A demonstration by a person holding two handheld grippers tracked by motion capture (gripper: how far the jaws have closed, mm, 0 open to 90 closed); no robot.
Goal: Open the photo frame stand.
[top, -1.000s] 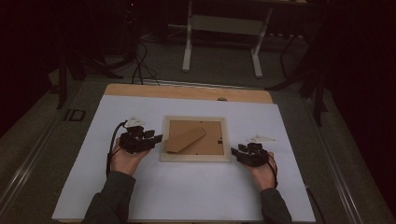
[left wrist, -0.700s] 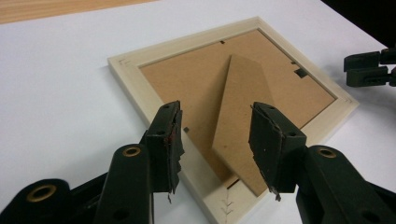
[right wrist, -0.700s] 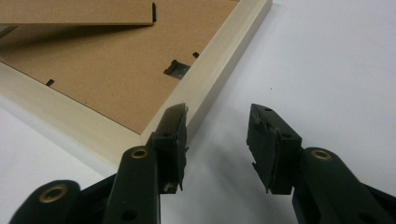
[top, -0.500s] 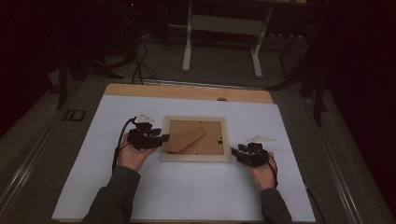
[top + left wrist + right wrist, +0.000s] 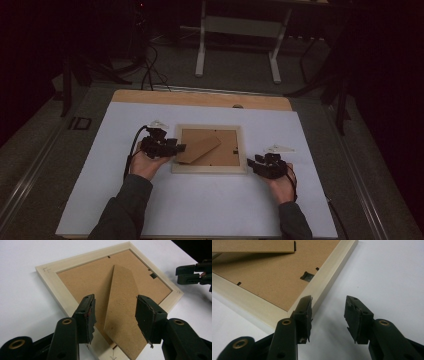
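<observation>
Picture frame (image 5: 209, 150) lies face down mid-bench: left tongs (image 5: 115, 312), just opening, straddle its stand flap (image 5: 123, 307) ungripped, so close squarely on its tip while open, empty right tongs (image 5: 327, 315) brace the corner.

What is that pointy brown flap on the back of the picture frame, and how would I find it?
On the white table top a pale wooden picture frame lies face down, showing its brown backing board. The flap is the frame's stand, slanting across that board between the left gripper's open jaws. Unlike the flat board, it is a narrow strip with an angled tip, lifted slightly.
</observation>
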